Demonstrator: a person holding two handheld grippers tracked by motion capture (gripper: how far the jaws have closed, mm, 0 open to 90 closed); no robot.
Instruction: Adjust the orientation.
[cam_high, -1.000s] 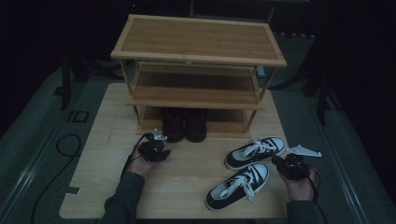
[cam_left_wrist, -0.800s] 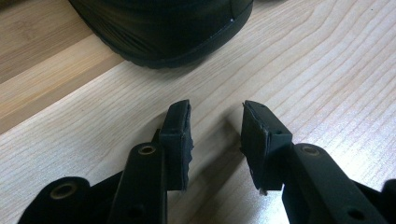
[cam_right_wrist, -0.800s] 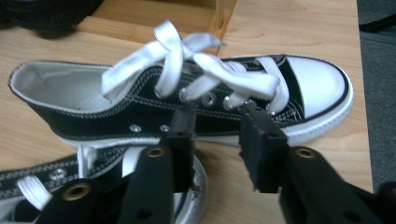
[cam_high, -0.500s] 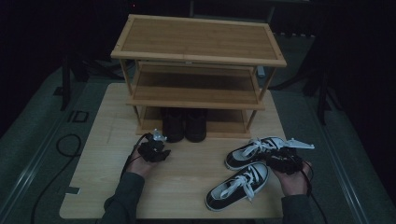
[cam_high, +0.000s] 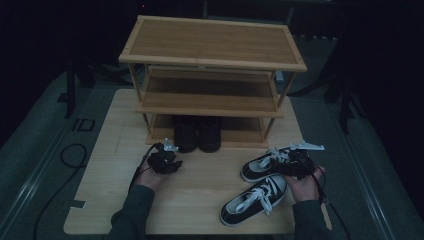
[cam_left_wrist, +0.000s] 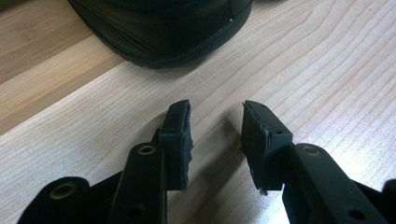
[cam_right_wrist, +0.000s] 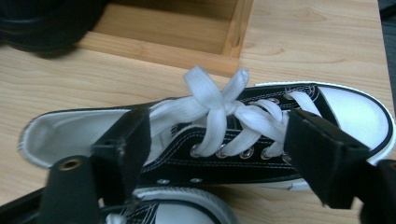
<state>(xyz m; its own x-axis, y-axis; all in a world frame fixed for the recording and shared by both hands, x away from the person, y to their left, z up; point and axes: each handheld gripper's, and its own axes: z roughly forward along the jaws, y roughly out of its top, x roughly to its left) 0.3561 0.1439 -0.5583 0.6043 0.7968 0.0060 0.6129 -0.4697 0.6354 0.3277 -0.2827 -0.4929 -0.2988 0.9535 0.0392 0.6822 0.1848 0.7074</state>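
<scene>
The right gripper (cam_high: 292, 159) hovers over the far sneaker (cam_high: 260, 167) at the right of the table (cam_high: 100, 200). Its jaws have just been opening and now stand wide apart, the laced upper (cam_right_wrist: 219, 112) between them but not pressed. The near sneaker (cam_high: 252, 200) lies just beside the far one, closer to the table's near edge. The left gripper (cam_high: 167, 157) rests low at the left, jaws partly apart with nothing between them, pointing at the toe of a black boot (cam_left_wrist: 163, 28). The pair of black boots (cam_high: 197, 134) stands on the bottom shelf of the wooden shoe rack (cam_high: 210, 50) at the far side.
</scene>
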